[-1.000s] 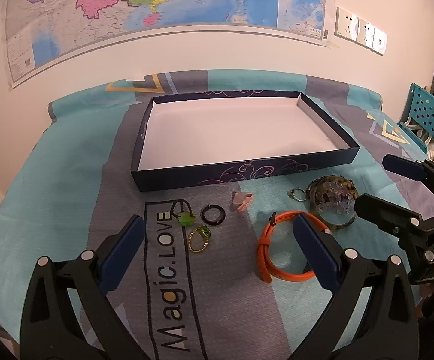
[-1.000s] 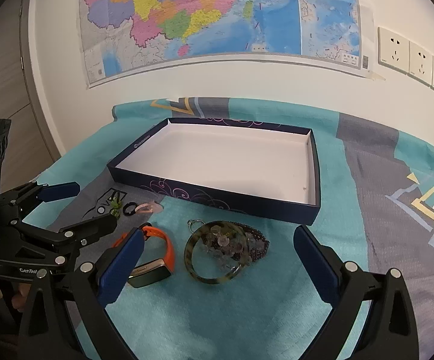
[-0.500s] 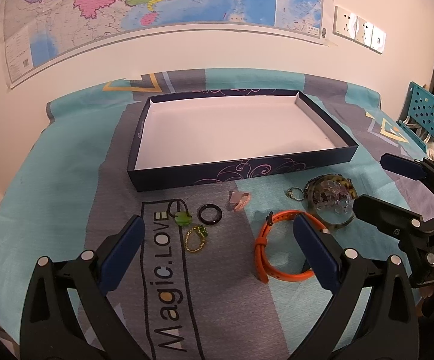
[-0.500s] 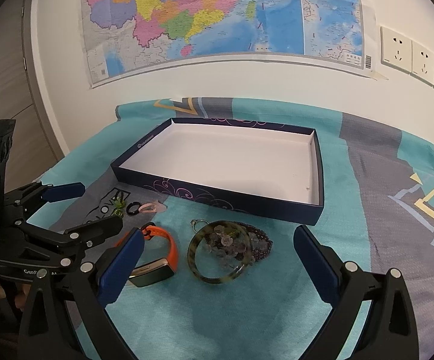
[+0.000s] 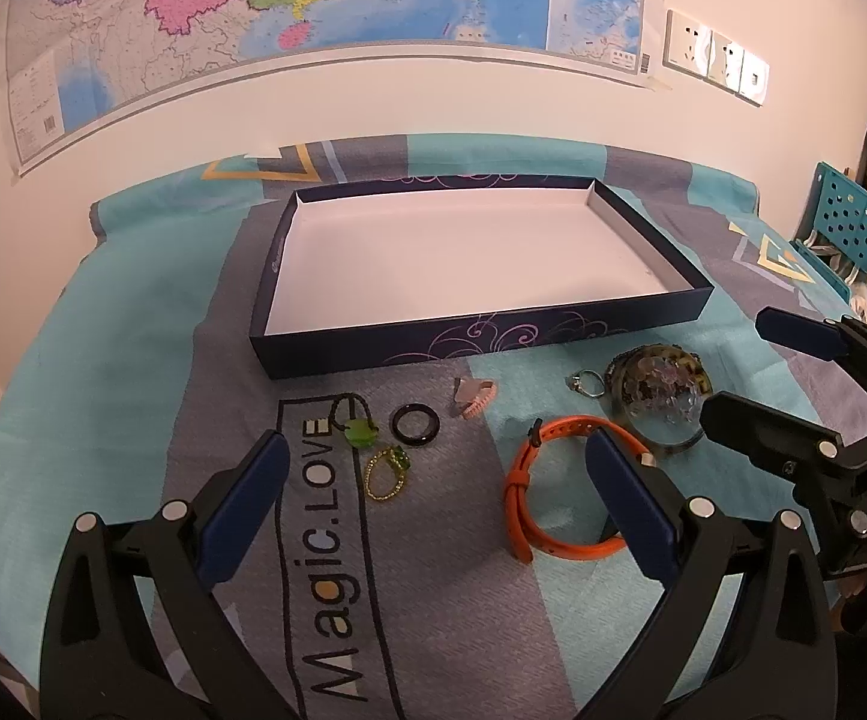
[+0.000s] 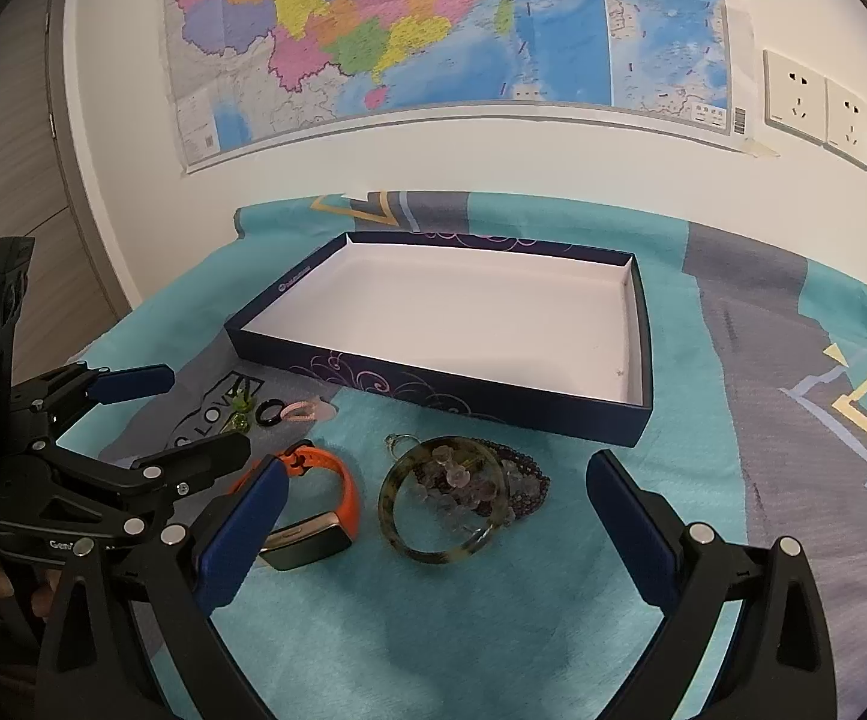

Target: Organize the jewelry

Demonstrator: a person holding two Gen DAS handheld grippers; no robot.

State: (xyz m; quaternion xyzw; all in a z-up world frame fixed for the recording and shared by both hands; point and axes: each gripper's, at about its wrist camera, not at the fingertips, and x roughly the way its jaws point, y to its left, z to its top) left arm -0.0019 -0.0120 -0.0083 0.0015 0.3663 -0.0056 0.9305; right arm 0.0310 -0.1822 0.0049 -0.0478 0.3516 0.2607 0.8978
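Orange watch band (image 5: 544, 495), one tray (image 5: 475, 339), two bangles (image 6: 442, 498), three rings (image 5: 414, 423)

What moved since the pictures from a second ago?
Only the view drifted a little: both grippers, left and right, eased slightly back, open and empty. The box, orange band and bangle stayed put.

Lower frame: right gripper (image 6: 433, 516) spread wide above tortoiseshell bangle (image 6: 442, 501) and orange watch (image 6: 313, 510). Centre: navy tray (image 6: 433, 390) with white floor. Left edge: left gripper (image 6: 187, 414), parted.
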